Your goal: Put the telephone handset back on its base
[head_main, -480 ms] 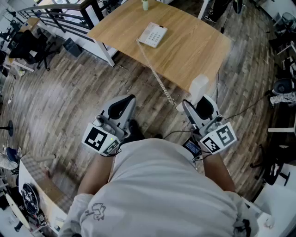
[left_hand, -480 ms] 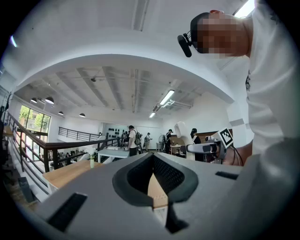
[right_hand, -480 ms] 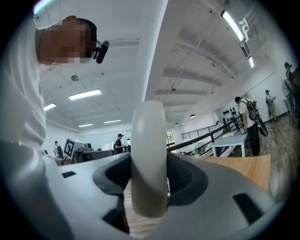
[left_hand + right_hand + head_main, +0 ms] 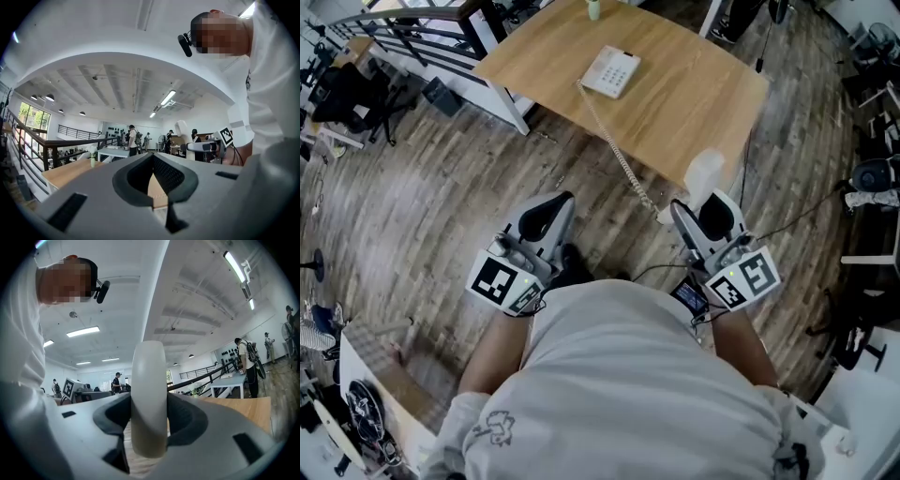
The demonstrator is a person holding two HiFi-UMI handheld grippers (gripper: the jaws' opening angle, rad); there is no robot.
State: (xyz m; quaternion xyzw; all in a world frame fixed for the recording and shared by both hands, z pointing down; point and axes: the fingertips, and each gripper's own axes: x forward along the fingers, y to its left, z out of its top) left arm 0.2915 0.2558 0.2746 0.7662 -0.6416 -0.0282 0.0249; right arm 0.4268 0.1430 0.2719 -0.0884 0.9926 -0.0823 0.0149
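Nothing has visibly shifted since the earlier frame: both grippers sit where they were, side by side in front of the person. The right gripper [image 4: 705,208] [image 4: 149,418] has its jaws wide and closed on the white handset [image 4: 703,176] [image 4: 149,394], pads against its two flanks. The handset stands upright across the level jaws, its long axis running from 6 to 12 o'clock in the right gripper view, one rounded end rising above the jaws. In the head view that end pokes out at 12 o'clock from the gripper, over the near edge of the wooden table [image 4: 694,84]. A coiled cord [image 4: 614,150] runs from it toward 11 o'clock to the phone base [image 4: 610,71], well apart on the table. The left gripper [image 4: 546,217] [image 4: 154,180] has its jaws a little apart and holds nothing.
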